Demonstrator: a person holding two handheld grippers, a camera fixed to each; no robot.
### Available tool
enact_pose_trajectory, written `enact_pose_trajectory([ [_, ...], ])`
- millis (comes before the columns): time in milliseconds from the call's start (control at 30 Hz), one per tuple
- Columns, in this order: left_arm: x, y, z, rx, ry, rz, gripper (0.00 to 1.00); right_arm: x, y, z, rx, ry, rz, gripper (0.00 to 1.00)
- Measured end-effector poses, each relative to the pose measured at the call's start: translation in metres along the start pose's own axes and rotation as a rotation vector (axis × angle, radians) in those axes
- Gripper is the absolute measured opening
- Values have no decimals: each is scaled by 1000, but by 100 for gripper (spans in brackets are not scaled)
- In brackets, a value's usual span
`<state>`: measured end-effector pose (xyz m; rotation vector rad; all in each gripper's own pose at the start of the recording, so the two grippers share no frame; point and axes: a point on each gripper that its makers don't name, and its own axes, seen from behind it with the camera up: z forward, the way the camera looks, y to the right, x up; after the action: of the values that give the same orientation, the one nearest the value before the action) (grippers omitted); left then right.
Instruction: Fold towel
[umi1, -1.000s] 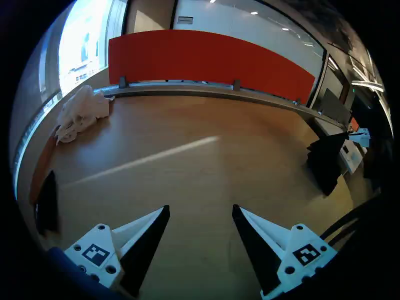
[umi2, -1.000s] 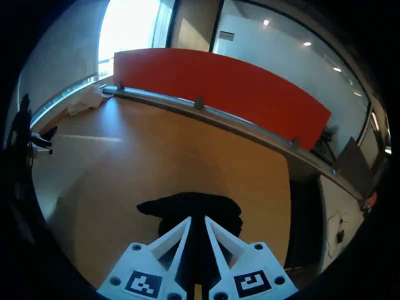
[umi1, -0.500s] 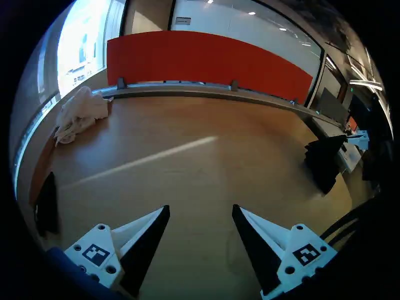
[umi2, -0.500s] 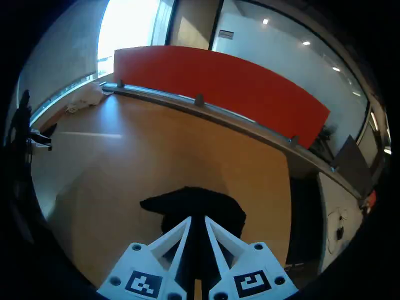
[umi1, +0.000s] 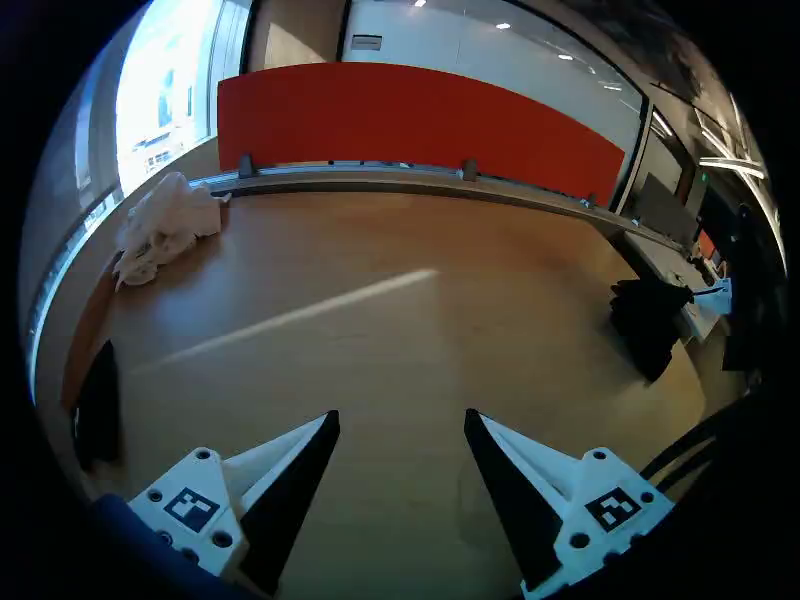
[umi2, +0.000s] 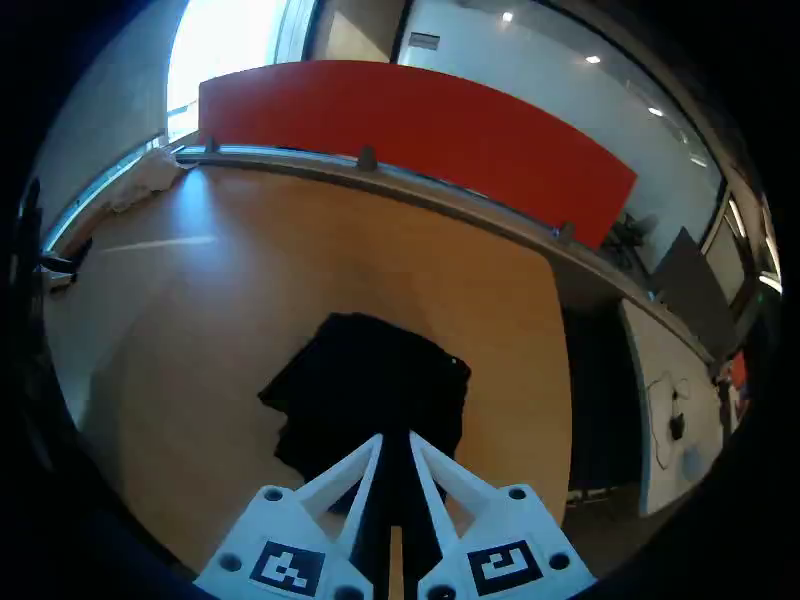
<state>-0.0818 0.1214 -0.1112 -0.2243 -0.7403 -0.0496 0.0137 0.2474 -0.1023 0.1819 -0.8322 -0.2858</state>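
right claw (umi2: 395, 437) is squeezed nearly all the way closed, and as far as i can judge an edge of the black towel (umi2: 365, 395) is caught between both fingers. the rest of it droops in a bunched lump over the right end of the wooden table (umi2: 200, 300). in the left gripper view the black towel (umi1: 645, 322) is a dark hanging clump way off to my right. left claw (umi1: 401, 414) is spread wide with nothing in it, hovering over bare wood well apart from the towel.

so i reckon i'm at the very start: nothing's laid flat and no fold is made. main tip is don't try folding a clump. i'd bring the left claw across, grab a second corner along the same edge, then pull the two apart so the cloth hangs straight before laying it down in the open middle of the table. keep the right grip firm while doing that. and steer clear of the crumpled white cloth (umi1: 165, 225) in the far left corner by the red divider (umi1: 420, 115).
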Motion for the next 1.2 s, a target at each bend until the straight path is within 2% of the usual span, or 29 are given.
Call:
enact_pose_trajectory([
  [600,-3,2,-1,18,-14,18,93,-70,13,31,-25,-107,68,3],
  [1200,-5,6,1,40,-31,26,93,-100,9,63,-23,-141,125,3],
])
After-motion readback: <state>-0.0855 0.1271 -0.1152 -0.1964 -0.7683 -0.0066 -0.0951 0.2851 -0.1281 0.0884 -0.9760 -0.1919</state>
